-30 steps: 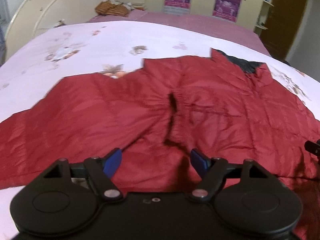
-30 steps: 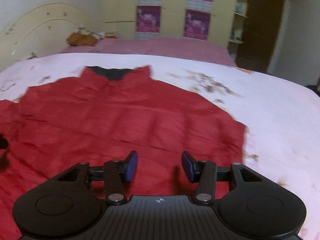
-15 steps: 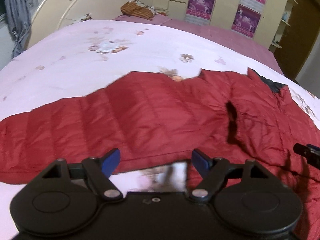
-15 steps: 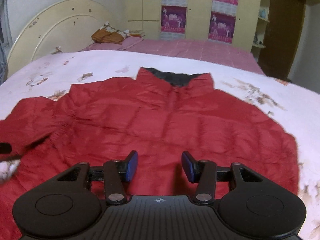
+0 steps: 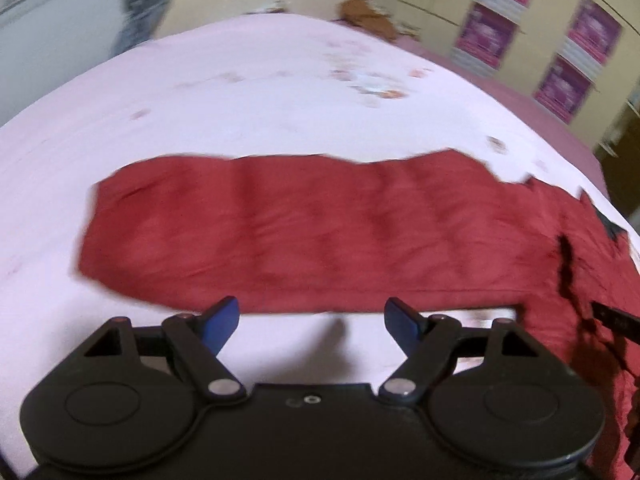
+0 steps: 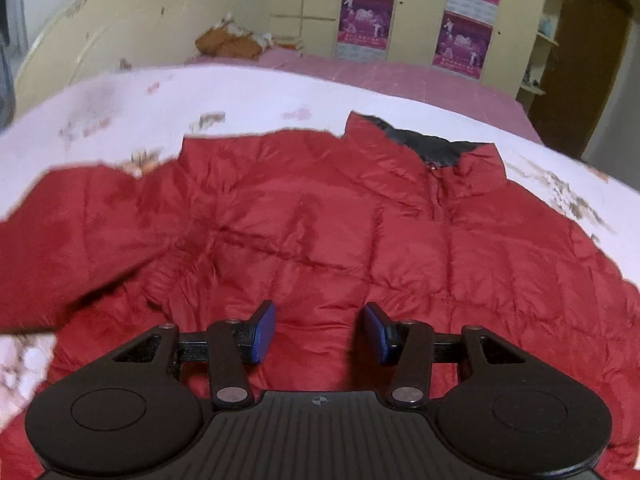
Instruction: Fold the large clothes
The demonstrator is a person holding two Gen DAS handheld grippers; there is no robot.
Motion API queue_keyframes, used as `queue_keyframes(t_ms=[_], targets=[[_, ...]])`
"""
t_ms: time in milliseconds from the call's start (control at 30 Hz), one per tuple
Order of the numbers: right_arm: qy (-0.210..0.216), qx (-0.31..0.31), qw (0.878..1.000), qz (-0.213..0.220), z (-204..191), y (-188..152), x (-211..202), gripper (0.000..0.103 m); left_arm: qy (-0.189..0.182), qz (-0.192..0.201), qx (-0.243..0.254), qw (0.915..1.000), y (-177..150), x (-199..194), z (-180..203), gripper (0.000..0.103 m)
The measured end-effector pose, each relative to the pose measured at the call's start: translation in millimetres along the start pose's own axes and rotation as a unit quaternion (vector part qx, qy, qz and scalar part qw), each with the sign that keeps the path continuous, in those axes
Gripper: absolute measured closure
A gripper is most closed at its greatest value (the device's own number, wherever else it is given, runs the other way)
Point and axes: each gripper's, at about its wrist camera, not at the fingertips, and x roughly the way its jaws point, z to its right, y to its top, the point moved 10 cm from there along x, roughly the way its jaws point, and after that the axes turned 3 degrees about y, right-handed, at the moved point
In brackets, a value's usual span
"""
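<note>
**A:** So where's the red puffer jacket point(image 6: 360, 232) sitting right now?

**B:** Flat on the bed point(image 5: 240, 112), front side up, on that pale pink floral sheet. In the right wrist view it fills the middle of the frame, with the dark-lined collar point(image 6: 432, 146) at upper right of centre and the zipper running down from it. One sleeve point(image 5: 288, 236) stretches straight out as a long band across the middle of the left wrist view (that picture is pretty motion-blurred, so the quilting is hard to read).

**A:** And the tongs?

**B:** The left tongs point(image 5: 312, 322) are spread wide, blue pads well apart, nothing between them. They sit at the bottom of the frame over bare sheet, just below the sleeve's lower edge. The right tongs point(image 6: 320, 332) are at a narrower gap, also holding nothing, hanging over the jacket's chest at bottom centre.

**A:** Anything else around?

**B:** Purple posters point(image 6: 368, 24) on cream wardrobe doors along the top, a brown bundle point(image 6: 232, 44) on the pink cover at upper left, and a dark door point(image 6: 580, 60) at upper right.
</note>
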Motion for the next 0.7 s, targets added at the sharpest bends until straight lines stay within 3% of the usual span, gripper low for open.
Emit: queue_keyframes(t_ms=[267,367,533,600,667,700], targets=[[0.007,0.007,1.000,0.026,-11,13,-13,0.055,0.030,-0.005,-0.105,0.9940,-9,0,-79,0.026],[0.003,-0.004,1.000,0.001,-18,4,-1,0.055,0.019,0.002,-0.139,0.9901,-1,13,-89,0.027],[-0.002,-0.005,1.000,0.013,-16,7,-5,0.055,0.003,0.035,-0.158,0.9867,24,32,-85,0.028],[-0.016,-0.004,1.000,0.023,-11,9,-9,0.055,0.005,0.047,-0.162,0.9857,29,35,-85,0.035],[-0.023,-0.004,1.000,0.004,-6,4,-1,0.055,0.011,0.058,-0.165,0.9845,33,37,-85,0.047],[-0.022,-0.004,1.000,-0.005,-5,0,4,0.055,0.014,0.060,-0.167,0.9839,35,37,-86,0.059]])
